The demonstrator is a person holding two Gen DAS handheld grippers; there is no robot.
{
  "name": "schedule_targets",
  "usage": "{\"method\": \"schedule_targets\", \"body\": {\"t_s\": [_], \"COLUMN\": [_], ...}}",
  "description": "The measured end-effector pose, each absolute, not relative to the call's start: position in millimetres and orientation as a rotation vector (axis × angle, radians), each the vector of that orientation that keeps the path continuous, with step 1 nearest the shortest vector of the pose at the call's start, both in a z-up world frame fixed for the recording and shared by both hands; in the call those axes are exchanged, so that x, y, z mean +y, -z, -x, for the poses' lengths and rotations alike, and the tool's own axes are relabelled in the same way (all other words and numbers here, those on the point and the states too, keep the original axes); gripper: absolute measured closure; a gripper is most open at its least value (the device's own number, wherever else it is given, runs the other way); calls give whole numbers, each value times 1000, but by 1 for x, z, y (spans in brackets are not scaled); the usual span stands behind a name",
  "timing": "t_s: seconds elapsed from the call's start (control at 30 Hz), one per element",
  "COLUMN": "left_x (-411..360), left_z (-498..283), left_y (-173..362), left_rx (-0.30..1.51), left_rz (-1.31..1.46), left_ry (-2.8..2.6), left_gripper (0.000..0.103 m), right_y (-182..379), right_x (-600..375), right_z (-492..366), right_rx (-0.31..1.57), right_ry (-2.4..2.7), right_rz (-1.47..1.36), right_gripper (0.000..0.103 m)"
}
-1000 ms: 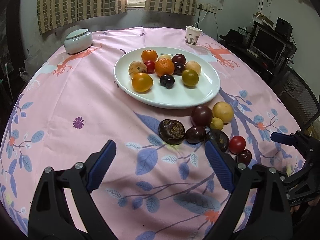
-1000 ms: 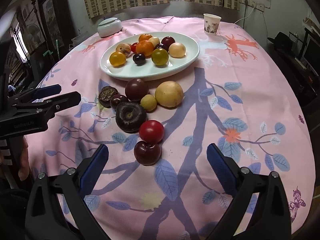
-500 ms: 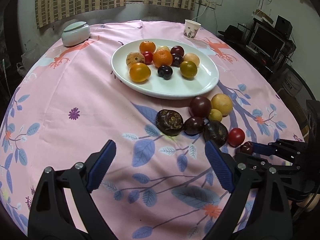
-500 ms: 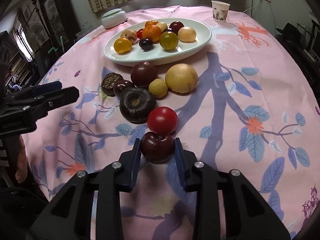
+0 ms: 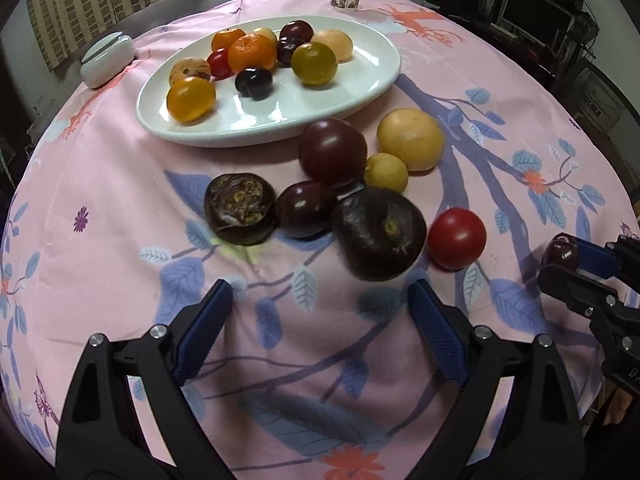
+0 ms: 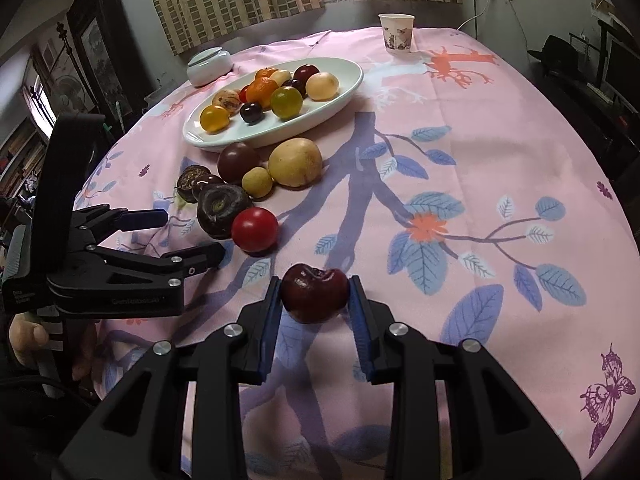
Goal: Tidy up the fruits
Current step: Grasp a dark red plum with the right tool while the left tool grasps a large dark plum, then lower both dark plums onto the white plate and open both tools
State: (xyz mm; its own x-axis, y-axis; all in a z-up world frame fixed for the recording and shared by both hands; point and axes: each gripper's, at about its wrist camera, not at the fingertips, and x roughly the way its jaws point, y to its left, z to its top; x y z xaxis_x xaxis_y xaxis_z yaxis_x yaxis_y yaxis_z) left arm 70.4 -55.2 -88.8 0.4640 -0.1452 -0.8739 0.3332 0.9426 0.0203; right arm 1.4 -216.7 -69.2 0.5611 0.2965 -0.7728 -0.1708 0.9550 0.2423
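The right gripper [image 6: 314, 296] pinches a dark red cherry [image 6: 315, 292] above the pink tablecloth [image 6: 460, 152]. The left gripper [image 5: 320, 320] – jaws spread wide, closing slightly, nothing between them – hangs near a dark purple fruit [image 5: 378, 234].

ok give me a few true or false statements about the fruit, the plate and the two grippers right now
1. The right gripper is clamped on a dark red cherry-like fruit. True.
2. The left gripper holds the round red tomato. False: its jaws stand wide with nothing between them, and the tomato lies on the pink floral tablecloth.
3. The white oval plate is bare. False: it holds several fruits.
4. A paper cup stands upright beyond the plate. True.
5. The large pale yellow fruit lies on the plate. False: it sits on the cloth beside it.
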Motion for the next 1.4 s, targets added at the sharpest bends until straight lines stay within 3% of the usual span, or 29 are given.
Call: {"method": "schedule_targets", "body": {"t_s": [0.33,0.4,0.53,0.6,1.4], "left_x": [-84,-80,-76,-72,13], "left_z": [-87,-85,-77,-72,-64], "left_y": [88,86,84,81,61], "left_rx": [1014,1002,1003,1006,951], "left_rz": [-159,-146,-139,-118,56], "left_ry": [271,274,324,358,391], "left_gripper": [20,34,43,56,57], "right_y": [68,68,70,70,41], "right_x": [-233,-233,-228,-224,-160], "right_z": [3,3,-1,-3,-27], "right_rx": [917,923,936,937,916], "right_ry": [-319,-322,-327,-325,-327], "right_rz": [-192,-192,-191,-193,-89], "right_gripper": [69,69,69,69,69]}}
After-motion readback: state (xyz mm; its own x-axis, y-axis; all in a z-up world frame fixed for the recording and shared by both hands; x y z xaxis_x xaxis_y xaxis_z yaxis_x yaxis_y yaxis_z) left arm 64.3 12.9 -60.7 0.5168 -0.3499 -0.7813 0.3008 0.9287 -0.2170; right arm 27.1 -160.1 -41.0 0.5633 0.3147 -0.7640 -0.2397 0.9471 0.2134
